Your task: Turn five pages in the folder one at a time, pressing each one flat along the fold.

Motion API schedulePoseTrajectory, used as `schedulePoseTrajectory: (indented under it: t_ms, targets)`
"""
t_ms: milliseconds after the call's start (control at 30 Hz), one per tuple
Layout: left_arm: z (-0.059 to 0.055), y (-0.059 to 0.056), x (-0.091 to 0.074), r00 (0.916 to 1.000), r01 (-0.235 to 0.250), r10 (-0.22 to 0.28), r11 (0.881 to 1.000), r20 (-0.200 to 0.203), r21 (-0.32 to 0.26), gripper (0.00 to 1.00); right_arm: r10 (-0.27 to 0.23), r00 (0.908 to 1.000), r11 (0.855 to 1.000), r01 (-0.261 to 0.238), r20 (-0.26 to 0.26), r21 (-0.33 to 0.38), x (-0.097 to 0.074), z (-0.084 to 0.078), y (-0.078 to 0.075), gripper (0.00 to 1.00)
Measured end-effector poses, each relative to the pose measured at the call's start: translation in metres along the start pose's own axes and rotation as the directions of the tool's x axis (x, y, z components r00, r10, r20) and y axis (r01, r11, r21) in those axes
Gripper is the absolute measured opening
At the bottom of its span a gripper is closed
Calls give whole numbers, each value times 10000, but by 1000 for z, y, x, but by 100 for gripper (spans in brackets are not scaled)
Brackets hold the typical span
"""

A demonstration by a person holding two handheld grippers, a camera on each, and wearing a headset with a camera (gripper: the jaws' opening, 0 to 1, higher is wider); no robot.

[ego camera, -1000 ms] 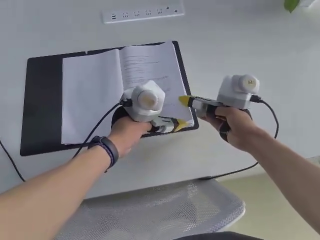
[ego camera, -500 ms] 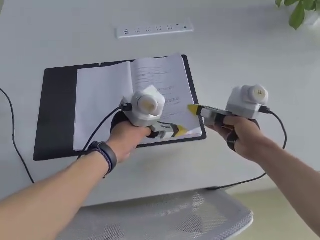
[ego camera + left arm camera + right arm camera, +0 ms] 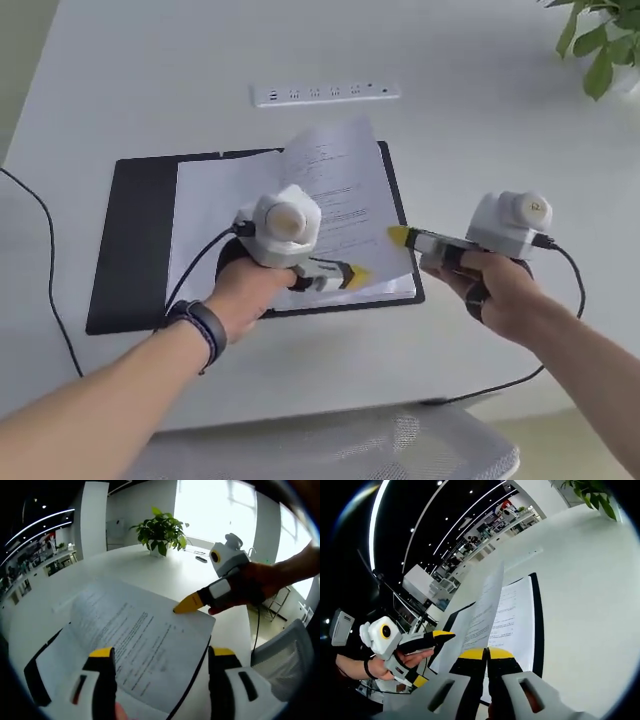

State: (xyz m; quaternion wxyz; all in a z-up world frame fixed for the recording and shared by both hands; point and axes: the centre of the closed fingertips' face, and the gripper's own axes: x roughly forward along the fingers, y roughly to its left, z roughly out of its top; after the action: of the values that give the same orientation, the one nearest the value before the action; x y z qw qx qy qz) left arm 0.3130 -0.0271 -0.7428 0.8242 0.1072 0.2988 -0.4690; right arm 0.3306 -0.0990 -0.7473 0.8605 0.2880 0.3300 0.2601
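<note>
A black folder (image 3: 135,240) lies open on the white table (image 3: 480,120), with white printed pages inside. My right gripper (image 3: 398,236) is shut on the right edge of the top right page (image 3: 340,190). That page (image 3: 487,605) stands up from the shut jaws (image 3: 486,653), its far corner lifted off the stack. My left gripper (image 3: 350,274) hovers over the folder's near right part, open with nothing between its fingers (image 3: 102,655). In the left gripper view the right gripper (image 3: 187,604) pinches the page (image 3: 135,635) at its edge.
A white power strip (image 3: 325,94) lies beyond the folder. A potted plant (image 3: 600,40) stands at the far right. A black cable (image 3: 45,270) trails across the table's left side. A mesh chair seat (image 3: 350,450) sits below the table's near edge.
The right page's far corner has risen off the stack with the right gripper shut on its edge. The left gripper stays over the folder's near right part. The head camera has moved.
</note>
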Motion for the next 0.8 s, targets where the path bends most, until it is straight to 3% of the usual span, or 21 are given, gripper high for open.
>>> schedulePoseTrajectory:
  t_ms: [533,800]
  targets:
    - [-13,31,-46,9972,-693,700,9973,257,-252,76,381,9989,9987,-371,270,-362,6,16,29,0]
    - [-22,45,-69,9940,-999,1022,9934,393,-565,78,827,9960,9946,-804,331,-655,11,25,55,0]
